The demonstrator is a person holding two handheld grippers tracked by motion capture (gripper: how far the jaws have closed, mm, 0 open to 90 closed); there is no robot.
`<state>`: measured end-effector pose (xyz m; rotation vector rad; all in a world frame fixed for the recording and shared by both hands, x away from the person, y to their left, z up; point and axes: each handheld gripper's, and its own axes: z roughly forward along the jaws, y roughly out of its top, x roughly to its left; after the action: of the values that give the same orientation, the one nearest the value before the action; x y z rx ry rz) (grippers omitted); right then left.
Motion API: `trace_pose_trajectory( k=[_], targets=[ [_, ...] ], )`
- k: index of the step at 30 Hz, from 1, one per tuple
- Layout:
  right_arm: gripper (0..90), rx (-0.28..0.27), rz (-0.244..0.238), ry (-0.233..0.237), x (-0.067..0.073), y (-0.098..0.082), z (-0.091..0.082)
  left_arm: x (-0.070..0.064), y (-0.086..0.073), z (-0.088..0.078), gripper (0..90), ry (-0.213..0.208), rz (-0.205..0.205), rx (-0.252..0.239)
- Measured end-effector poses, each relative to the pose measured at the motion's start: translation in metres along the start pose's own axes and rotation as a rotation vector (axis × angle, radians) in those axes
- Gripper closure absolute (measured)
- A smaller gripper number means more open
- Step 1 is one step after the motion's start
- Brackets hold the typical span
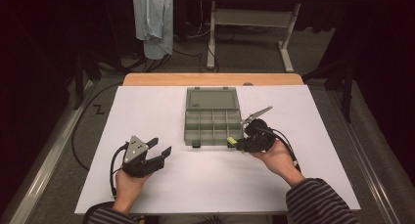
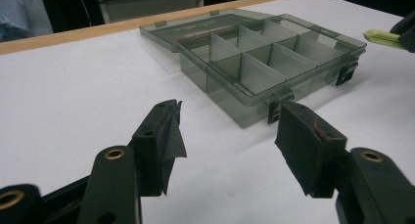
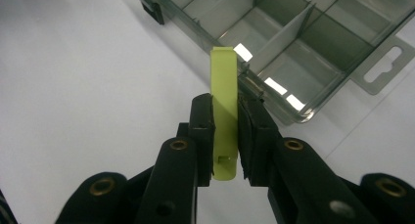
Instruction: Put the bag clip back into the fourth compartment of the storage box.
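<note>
Right gripper (image 3: 226,136): pinching green clip (image 3: 224,111), perhaps plastic, edge-on, just beside organizer (image 1: 213,117) near-right corner. Left gripper (image 1: 157,150): spread, idle, well apart. Advice: lift clip clear of wall, centre over compartment, then release

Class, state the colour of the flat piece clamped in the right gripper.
The flat piece is pale yellow-green, clearest in the right gripper view.

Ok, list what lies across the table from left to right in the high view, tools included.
Left tool, open over the white table → grey compartment box, lid open → yellow-green piece → right tool, shut on that piece, at the box's near right corner.
</note>
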<state>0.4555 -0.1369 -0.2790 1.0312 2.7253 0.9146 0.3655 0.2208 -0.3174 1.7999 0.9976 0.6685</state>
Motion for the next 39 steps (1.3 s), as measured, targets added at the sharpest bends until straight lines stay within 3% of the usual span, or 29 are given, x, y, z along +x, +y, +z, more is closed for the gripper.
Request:
trace_pose_trajectory(
  k=[7,14,21,39],
  targets=[
    [79.7,0.011,-0.019,-0.035,-0.004,0.004,-0.002,0.000,0.000,0.000,41.4,0.001,0.000,0.000],
    [79.6,-0.004,0.006,-0.031,-0.010,0.011,-0.006,0.000,0.000,0.000,41.5,0.003,0.001,-0.002],
    [79.6,0.000,0.011,-0.056,-0.018,0.020,-0.008,0.000,0.000,0.000,41.5,0.004,0.002,-0.003],
    [79.7,0.018,0.027,-0.105,-0.038,0.039,0.002,0.000,0.000,0.000,41.6,0.003,0.002,-0.005]
  ],
)
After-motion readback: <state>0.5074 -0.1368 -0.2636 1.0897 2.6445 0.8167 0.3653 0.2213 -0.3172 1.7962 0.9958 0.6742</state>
